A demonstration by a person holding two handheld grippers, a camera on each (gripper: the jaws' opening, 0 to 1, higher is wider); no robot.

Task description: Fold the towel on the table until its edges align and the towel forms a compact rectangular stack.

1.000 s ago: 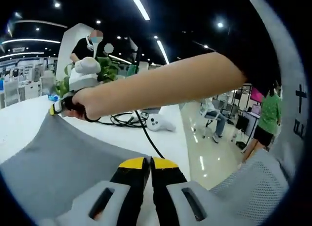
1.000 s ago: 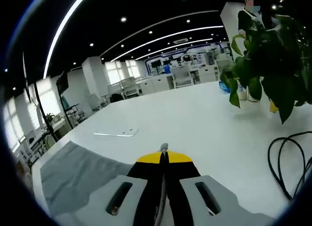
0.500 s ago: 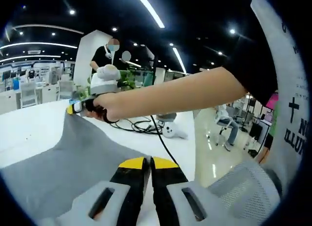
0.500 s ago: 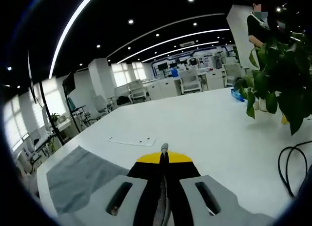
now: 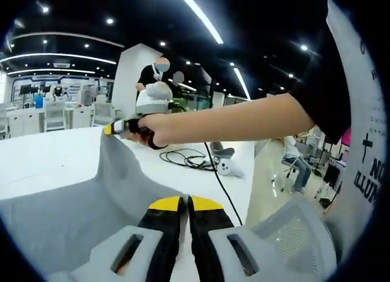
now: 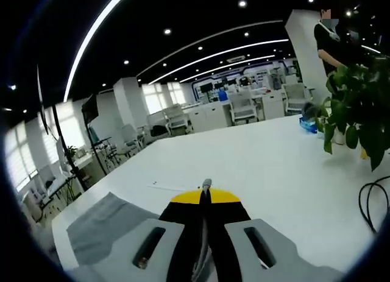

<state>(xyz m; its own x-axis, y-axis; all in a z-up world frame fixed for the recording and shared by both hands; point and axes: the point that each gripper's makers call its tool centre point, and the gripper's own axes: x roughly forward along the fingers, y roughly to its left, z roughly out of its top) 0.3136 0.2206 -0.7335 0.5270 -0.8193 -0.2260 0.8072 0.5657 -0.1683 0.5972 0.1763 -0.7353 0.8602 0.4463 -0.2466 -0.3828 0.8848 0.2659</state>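
Note:
The grey towel (image 5: 85,200) stretches from my left gripper (image 5: 185,202) up to my right gripper (image 5: 117,128), which a hand (image 5: 146,128) holds above the white table (image 5: 42,160). My left gripper's jaws are closed on the towel's near edge. In the right gripper view my right gripper (image 6: 205,195) is shut on a thin grey fold of towel, and the rest of the towel (image 6: 106,226) hangs down to the lower left over the table (image 6: 262,166).
A black cable (image 5: 190,159) and a white controller (image 5: 229,167) lie on the table beyond the towel. A mesh chair (image 5: 295,233) is at the right. A potted plant (image 6: 359,114), a cable loop (image 6: 373,204) and a flat white strip (image 6: 167,187) are on the table. A person (image 6: 332,41) stands behind.
The right gripper and the towel corner it holds have shifted rightward in the left gripper view, pulling the towel into a steeper ridge. The right gripper view has swung away from the plant. Both grippers stay shut.

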